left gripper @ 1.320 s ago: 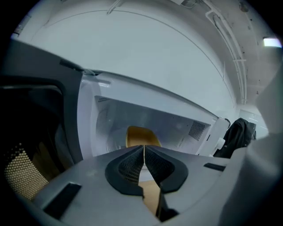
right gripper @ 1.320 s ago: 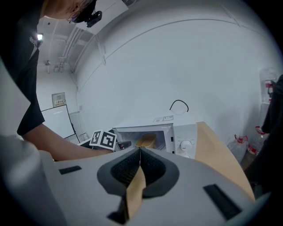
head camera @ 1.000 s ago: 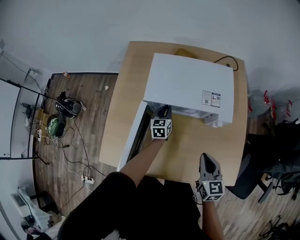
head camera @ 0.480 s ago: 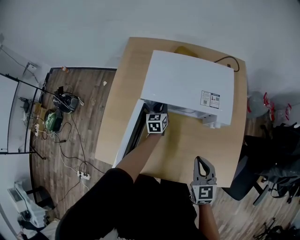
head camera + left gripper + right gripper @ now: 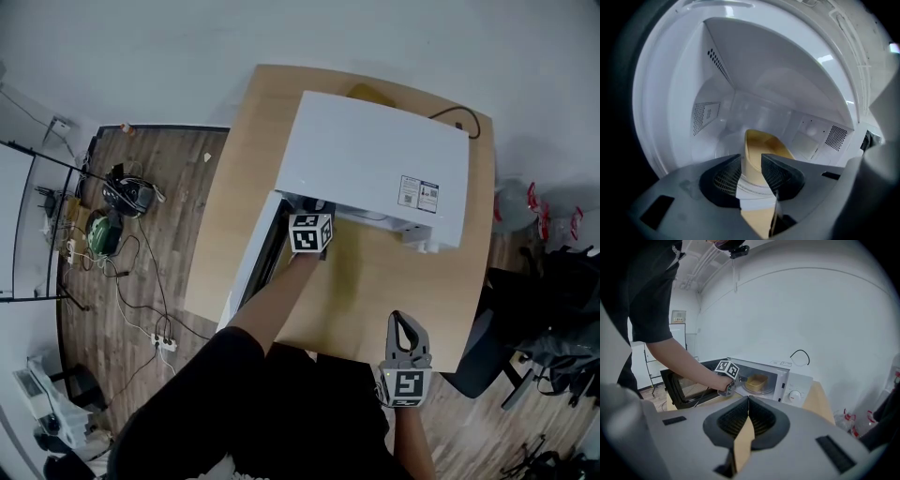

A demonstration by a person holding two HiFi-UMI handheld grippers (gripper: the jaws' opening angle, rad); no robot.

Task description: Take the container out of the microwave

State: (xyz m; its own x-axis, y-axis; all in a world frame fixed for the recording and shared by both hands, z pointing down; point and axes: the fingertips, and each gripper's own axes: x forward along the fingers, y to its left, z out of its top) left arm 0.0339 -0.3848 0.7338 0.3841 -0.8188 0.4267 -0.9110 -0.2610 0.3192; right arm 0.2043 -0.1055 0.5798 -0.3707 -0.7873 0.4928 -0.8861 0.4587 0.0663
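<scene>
A tan container (image 5: 765,146) sits on the glass turntable (image 5: 751,188) inside the white microwave (image 5: 375,164), whose door (image 5: 251,272) hangs open to the left. My left gripper (image 5: 751,158) is at the oven's mouth, jaws opening, and the container shows through the gap just ahead of them, untouched. From the right gripper view, the left gripper (image 5: 736,382) stands in front of the container (image 5: 757,382). My right gripper (image 5: 403,321) hovers shut over the table's near edge, holding nothing.
The microwave stands on a wooden table (image 5: 375,291); its control knob (image 5: 795,395) is to the right of the cavity. A black cord (image 5: 457,119) runs behind it. Cables and gear (image 5: 117,220) lie on the floor at left, a dark chair (image 5: 553,309) at right.
My left gripper has moved forward into the microwave's opening, so its jaws are now mostly under the top edge. The right gripper drew back slightly toward the table's near edge.
</scene>
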